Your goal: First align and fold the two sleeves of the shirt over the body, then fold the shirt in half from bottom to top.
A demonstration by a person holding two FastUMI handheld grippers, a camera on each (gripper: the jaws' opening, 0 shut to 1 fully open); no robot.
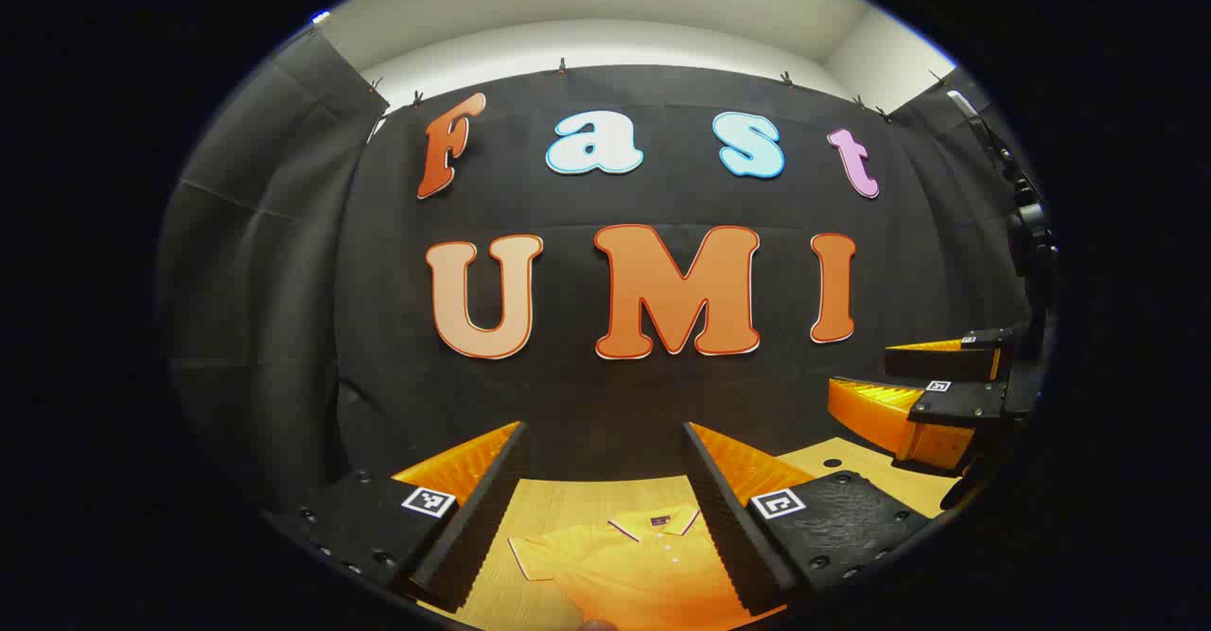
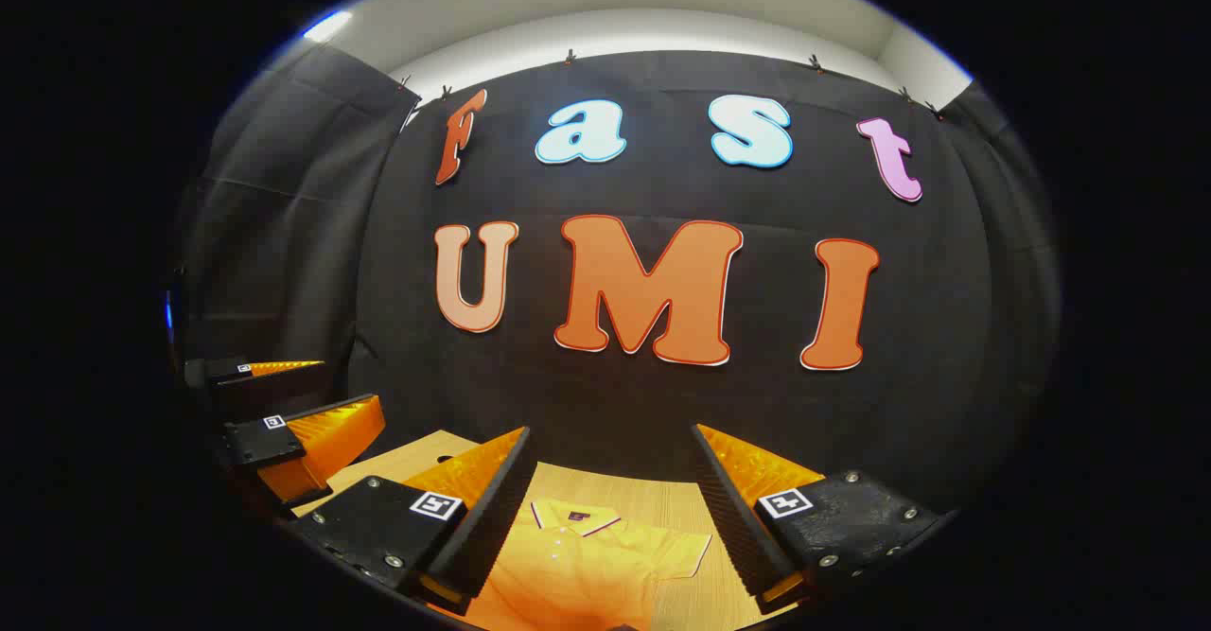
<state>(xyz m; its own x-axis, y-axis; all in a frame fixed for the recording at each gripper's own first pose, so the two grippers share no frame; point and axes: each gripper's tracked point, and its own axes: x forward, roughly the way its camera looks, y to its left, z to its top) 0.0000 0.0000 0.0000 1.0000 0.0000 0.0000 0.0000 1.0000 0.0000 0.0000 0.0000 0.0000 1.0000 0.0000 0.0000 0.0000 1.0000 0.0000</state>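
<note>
An orange polo shirt (image 1: 634, 565) lies flat on the wooden table (image 1: 568, 503), collar toward the back wall, one short sleeve (image 1: 539, 555) spread out to its side. My left gripper (image 1: 605, 442) hovers open well above it, nothing between its fingers. Seen from the right gripper view, the same shirt (image 2: 577, 565) shows its collar and its other sleeve (image 2: 676, 551). My right gripper (image 2: 610, 442) is open and held above the shirt. The right gripper (image 1: 937, 380) also appears at the right edge of the left gripper view, and the left gripper (image 2: 284, 404) at the left of the right gripper view.
The black cloth wall stands just behind the table's far edge (image 2: 605, 475). Bare wood (image 1: 870, 470) shows to the sides of the shirt. Black curtains close in both sides of the booth.
</note>
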